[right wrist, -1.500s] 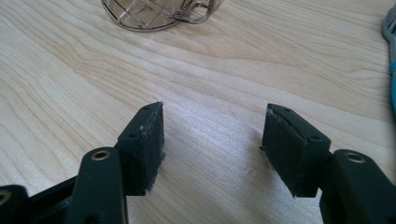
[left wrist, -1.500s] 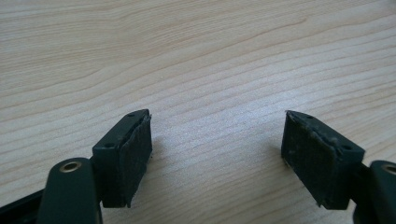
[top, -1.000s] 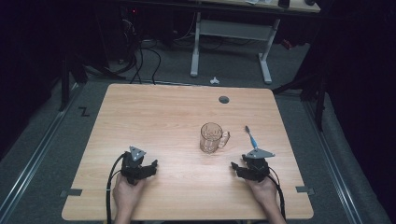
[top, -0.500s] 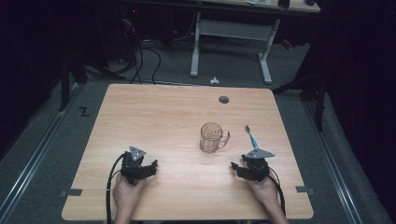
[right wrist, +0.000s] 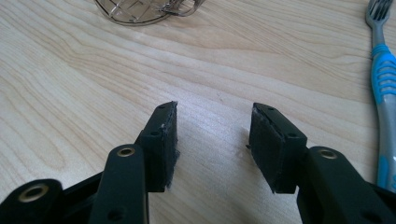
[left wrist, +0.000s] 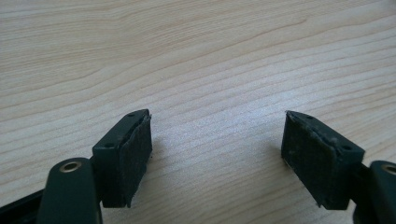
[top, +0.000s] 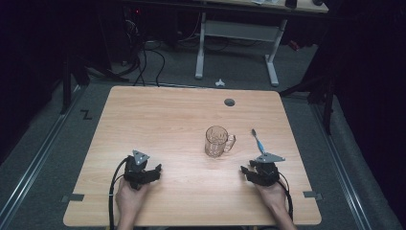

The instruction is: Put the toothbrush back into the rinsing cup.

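both grippers, left (top: 154, 171) and right (top: 247, 170), resting on table (top: 167, 120), jaws released, empty. glass mug (top: 218, 142) mid-table; toothbrush (top: 258, 141) just beside right gripper. likely pre-grasp; next calls for closing on toothbrush.

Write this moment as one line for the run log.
left gripper: open, empty | right gripper: open, empty | glass mug: upright | toothbrush: flat on table
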### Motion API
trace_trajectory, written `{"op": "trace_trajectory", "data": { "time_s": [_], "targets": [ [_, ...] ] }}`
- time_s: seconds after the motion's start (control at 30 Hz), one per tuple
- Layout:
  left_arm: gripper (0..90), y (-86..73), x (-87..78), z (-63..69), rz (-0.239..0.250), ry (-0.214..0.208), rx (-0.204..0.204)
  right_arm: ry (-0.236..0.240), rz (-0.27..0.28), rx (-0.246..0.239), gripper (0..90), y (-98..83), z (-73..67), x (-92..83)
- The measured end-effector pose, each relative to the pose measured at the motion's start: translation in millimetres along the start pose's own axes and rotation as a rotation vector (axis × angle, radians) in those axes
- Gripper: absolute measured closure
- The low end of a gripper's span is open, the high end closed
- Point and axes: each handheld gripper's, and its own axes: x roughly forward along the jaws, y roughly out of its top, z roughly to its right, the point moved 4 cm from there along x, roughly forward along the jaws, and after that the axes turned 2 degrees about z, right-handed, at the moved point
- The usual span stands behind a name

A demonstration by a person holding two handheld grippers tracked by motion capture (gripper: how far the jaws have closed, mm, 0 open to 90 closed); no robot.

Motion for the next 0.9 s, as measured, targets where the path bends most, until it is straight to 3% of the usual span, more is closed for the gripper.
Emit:
{"op": "trace_trajectory", "data": {
  "time_s": [0.9],
  "targets": [
    [25.1, 0.0, 0.0, 0.0, 0.000, 0.000, 0.000, 0.021, 0.016, 0.004, 54.0, -9.9, 4.6, -19.6]
  ]
}}
